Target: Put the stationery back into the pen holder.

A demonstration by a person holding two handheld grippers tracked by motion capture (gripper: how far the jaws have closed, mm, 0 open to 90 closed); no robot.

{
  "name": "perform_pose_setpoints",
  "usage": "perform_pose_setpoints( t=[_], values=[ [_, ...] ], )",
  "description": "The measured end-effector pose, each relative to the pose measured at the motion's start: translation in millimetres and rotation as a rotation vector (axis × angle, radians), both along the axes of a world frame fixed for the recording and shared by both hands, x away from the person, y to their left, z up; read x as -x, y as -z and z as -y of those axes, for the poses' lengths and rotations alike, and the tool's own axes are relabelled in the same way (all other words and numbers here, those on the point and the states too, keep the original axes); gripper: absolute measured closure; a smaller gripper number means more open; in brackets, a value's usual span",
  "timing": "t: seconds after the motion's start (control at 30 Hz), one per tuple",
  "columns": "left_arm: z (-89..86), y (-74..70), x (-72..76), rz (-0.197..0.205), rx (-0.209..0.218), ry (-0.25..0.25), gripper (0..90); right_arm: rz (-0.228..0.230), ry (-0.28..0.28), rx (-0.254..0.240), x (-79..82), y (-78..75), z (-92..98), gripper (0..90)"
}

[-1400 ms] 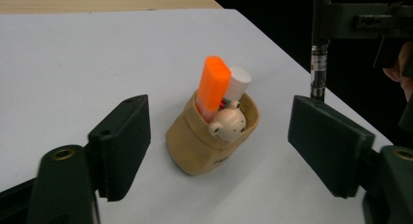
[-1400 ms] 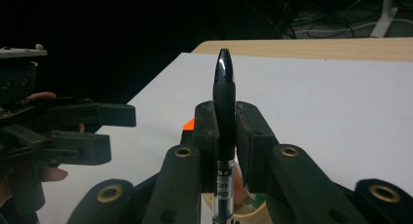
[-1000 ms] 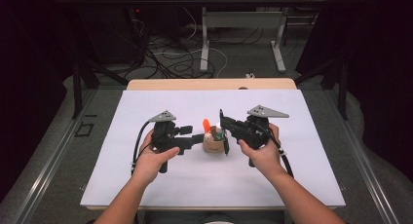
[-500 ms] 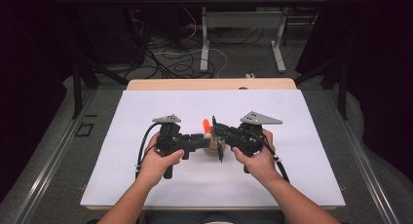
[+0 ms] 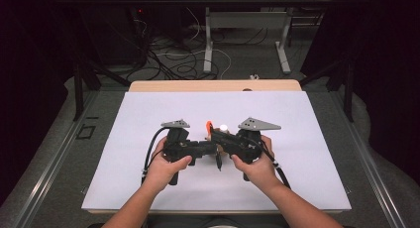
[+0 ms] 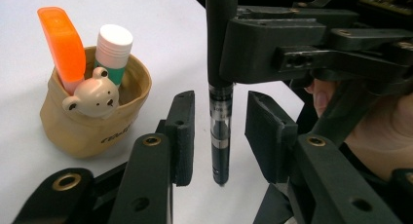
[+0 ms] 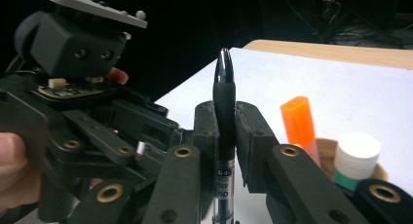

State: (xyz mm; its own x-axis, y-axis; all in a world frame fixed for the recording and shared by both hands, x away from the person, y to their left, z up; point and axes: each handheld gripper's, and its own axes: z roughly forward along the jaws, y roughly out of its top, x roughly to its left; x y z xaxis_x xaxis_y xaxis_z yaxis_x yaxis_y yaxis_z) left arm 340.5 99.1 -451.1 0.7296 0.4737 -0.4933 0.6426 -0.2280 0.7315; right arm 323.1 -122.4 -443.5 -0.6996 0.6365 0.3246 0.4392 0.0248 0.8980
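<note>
on the bench (image 5: 124, 178) a pen holder (image 6: 92, 121) holds a highlighter (image 6: 63, 48) and glue stick (image 6: 113, 51); just beside it, a pen (image 6: 219, 112) stands upright between both tongs.

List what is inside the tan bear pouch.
In the pouch stand an orange highlighter and a glue stick with a white cap and a green body. Their lower ends and the pouch's bottom are hidden by its wall and the bear head on the rim.
</note>
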Motion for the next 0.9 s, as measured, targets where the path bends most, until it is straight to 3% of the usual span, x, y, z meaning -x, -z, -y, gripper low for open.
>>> perform_pose_setpoints(
  t=[0.57,0.9],
  values=[
    [4.3,3.5,1.2,-0.019,-0.001,-0.013,77.6,0.014,-0.027,-0.001,7.2,0.8,-9.9,79.9],
    [3.9,3.8,1.0,-0.038,0.014,-0.024,78.8,0.005,-0.022,-0.017,6.5,1.0,-9.9,79.6]
  ],
)
